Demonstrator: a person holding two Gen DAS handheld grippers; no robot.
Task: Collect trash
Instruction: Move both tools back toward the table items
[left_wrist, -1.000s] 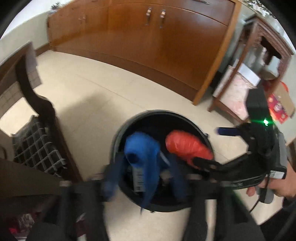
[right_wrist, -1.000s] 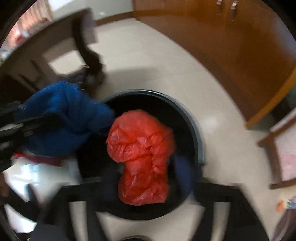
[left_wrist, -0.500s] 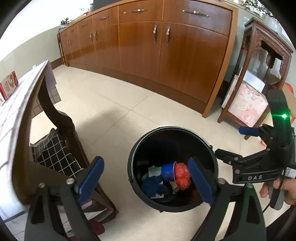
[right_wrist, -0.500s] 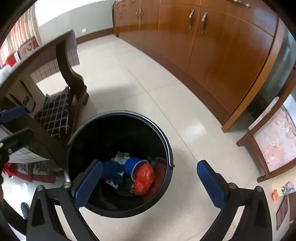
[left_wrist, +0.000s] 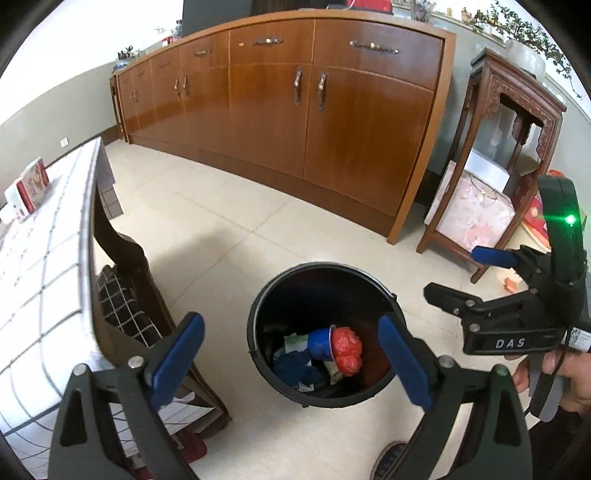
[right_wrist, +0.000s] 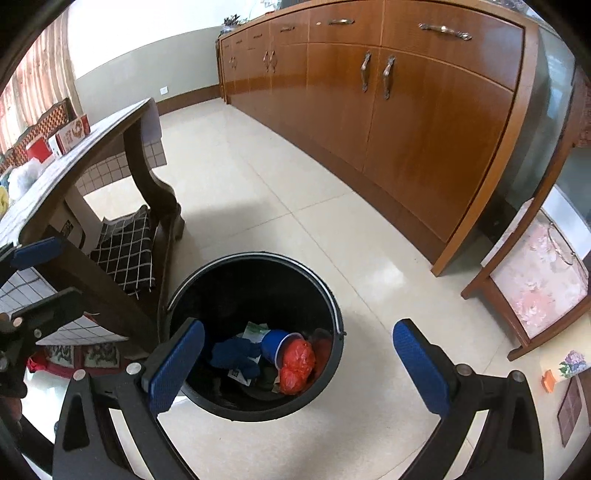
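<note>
A black round trash bin (left_wrist: 258, 317) (right_wrist: 334, 295) stands on the tiled floor below both grippers. Inside lie a crumpled red plastic bag (left_wrist: 347, 350) (right_wrist: 297, 365), a blue cup (left_wrist: 320, 343) (right_wrist: 277, 345), a blue cloth (left_wrist: 295, 369) (right_wrist: 232, 354) and paper scraps. My left gripper (left_wrist: 291, 362) is open and empty above the bin. My right gripper (right_wrist: 299, 369) is open and empty above the bin; it also shows in the left wrist view (left_wrist: 458, 273) at the right, held in a hand.
A table with a tiled top (left_wrist: 44, 266) (right_wrist: 55, 173) stands left of the bin, a checked cushion (left_wrist: 125, 310) (right_wrist: 125, 254) under it. A long wooden cabinet (left_wrist: 314, 110) (right_wrist: 406, 110) runs along the back. A carved side table (left_wrist: 509, 155) stands right.
Both grippers let go: the blue cloth and the red bag dropped into the bin. Both grippers opened wide and rose higher above the bin.
</note>
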